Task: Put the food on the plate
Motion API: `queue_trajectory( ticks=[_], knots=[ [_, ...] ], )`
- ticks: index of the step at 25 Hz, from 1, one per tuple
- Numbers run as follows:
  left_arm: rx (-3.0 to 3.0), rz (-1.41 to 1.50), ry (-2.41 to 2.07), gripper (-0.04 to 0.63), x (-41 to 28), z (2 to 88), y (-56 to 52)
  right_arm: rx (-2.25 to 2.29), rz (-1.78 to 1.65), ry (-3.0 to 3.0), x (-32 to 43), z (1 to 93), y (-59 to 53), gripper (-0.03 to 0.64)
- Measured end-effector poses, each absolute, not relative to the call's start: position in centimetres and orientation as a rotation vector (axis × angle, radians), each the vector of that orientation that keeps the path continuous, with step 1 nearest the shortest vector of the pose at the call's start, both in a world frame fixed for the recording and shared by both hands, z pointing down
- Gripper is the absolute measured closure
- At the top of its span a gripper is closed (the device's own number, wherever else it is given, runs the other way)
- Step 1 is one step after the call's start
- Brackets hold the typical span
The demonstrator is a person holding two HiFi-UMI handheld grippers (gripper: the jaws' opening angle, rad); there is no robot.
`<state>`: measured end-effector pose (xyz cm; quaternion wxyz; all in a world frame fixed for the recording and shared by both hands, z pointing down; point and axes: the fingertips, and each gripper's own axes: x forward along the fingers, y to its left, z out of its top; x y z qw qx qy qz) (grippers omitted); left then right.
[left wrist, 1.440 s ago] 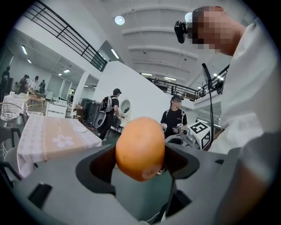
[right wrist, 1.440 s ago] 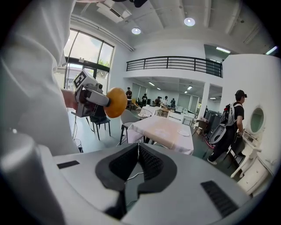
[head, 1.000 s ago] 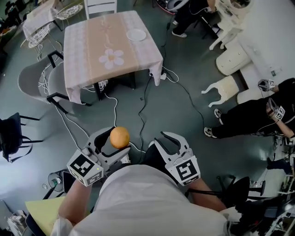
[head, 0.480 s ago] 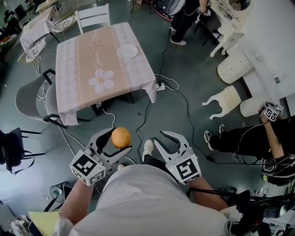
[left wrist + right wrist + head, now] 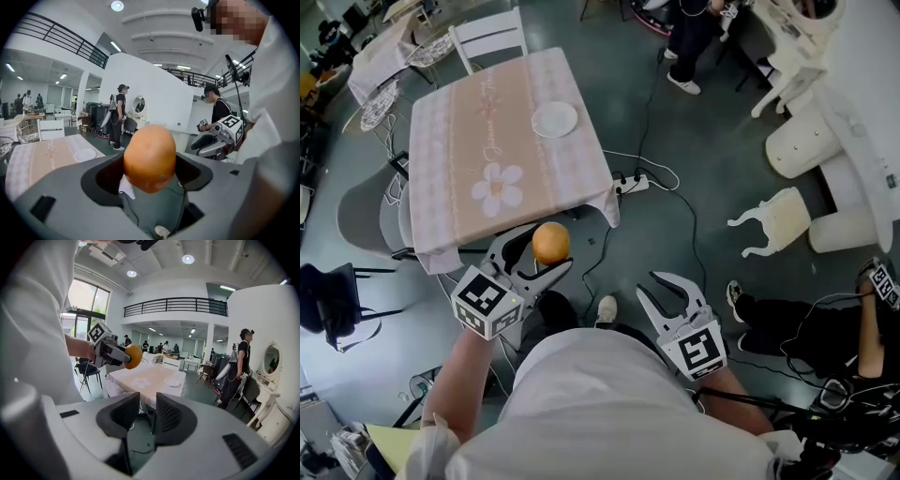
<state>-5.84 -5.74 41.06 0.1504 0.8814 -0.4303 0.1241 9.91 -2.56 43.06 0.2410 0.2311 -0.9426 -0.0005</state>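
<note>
The left gripper (image 5: pixel 542 253) pinches an orange (image 5: pixel 550 242) between its two jaws. In the left gripper view the fruit fills the gap and hides the pads, so only the grey jaw shells show on either side of it. The right gripper (image 5: pixel 671 292) is empty, its jaws a narrow gap apart with bare floor showing between them. The wearer's white shirt (image 5: pixel 600 412) covers most of both forearms. The orange is held in the air, seen against the near edge of the table (image 5: pixel 455 141); whether it is above the cloth or short of it cannot be told. The plate (image 5: pixel 554 119) lies bare toward the table's far side, well apart from the orange, with a flower print (image 5: pixel 497 185) on the cloth between them. A white chair (image 5: pixel 492 33) stands at the far end and a grey chair (image 5: pixel 361 211) at the left side, partly under the cloth. A power strip (image 5: pixel 633 183) and loose cables lie on the floor beside the table. A small white chair (image 5: pixel 773 220) lies tipped over to the right, and beyond it a person in black (image 5: pixel 787 314) is cut off by the frame edge.
</note>
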Motion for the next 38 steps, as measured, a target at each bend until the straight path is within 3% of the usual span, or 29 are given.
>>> queue_trajectory(
  ticks=[21,38],
  knots=[
    [2.461,1.225,-0.983,0.241,-20.2,59.3,-40.8,1.117,0.129,-2.366,5.0,42.7,-21.2,0.499],
    [2.353,1.756,-0.669,0.241,-21.9,68.6,-46.3,1.369,0.248,-2.196,4.3,42.9,-21.4,0.499]
  ],
)
